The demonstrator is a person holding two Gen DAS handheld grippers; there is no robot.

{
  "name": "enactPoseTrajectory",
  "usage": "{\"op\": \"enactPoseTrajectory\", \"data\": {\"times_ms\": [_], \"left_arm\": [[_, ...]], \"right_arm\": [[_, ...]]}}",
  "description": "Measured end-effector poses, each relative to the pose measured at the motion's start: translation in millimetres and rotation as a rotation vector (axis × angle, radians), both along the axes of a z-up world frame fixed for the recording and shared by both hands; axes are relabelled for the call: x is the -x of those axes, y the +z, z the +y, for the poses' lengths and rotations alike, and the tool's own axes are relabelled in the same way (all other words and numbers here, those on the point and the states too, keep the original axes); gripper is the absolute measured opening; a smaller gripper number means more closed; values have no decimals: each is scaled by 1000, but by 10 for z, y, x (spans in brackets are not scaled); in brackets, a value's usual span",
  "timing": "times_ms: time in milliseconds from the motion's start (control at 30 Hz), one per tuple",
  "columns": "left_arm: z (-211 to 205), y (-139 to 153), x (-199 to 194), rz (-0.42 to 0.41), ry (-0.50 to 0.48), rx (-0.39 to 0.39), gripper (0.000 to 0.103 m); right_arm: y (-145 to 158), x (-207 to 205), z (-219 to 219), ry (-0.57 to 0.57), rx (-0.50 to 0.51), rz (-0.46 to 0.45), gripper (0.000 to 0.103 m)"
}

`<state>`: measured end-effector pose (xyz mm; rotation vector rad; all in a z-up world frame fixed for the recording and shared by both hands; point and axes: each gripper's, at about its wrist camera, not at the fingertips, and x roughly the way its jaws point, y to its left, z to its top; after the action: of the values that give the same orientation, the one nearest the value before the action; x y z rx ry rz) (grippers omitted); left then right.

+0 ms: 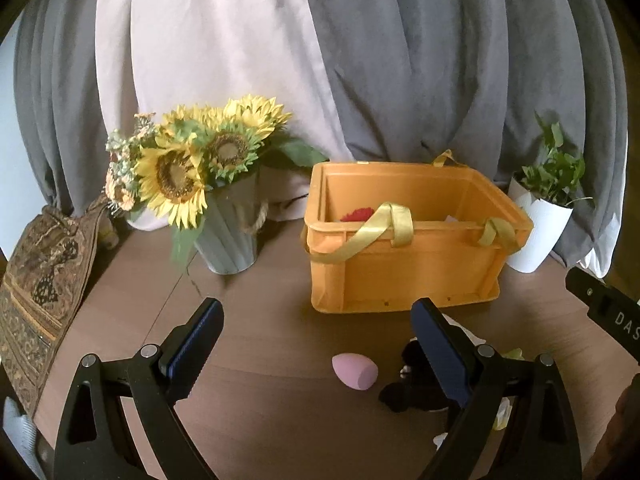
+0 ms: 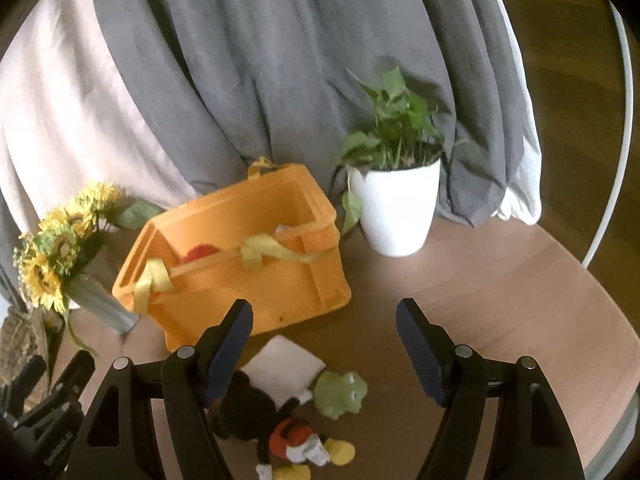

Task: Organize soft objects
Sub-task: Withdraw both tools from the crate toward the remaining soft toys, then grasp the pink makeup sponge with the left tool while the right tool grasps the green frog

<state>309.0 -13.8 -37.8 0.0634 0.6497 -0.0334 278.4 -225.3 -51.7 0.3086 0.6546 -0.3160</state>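
Here we are at the approach step: both hand-held grippers hang above the loose items, jaws spread, nothing between them. The left hand-held gripper stands open over the pink sponge, which lies on the desk near the front edge, just in front of the orange bin. The right hand-held gripper is likewise open above the mouse toy, the frog and a white pad, all grouped close together before the bin. The bin sits mid-desk, between the sunflower vase and the potted plant; something red already lies inside.

Next, we judge, each hand-held gripper must drop until one item sits between the pads, then close lightly. The sponge is the easiest target; the toys touch, so we pick one cleanly.
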Motion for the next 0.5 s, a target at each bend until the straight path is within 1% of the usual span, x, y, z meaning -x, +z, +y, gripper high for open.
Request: {"op": "enactPoseTrajectory", "data": {"times_ms": [333, 500], "left_arm": [[37, -278, -74, 99, 7, 54, 96], [18, -405, -112, 119, 7, 50, 96]], "right_arm": [[-214, 33, 23, 12, -36, 42, 75], [-378, 7, 8, 15, -65, 77, 75]]}}
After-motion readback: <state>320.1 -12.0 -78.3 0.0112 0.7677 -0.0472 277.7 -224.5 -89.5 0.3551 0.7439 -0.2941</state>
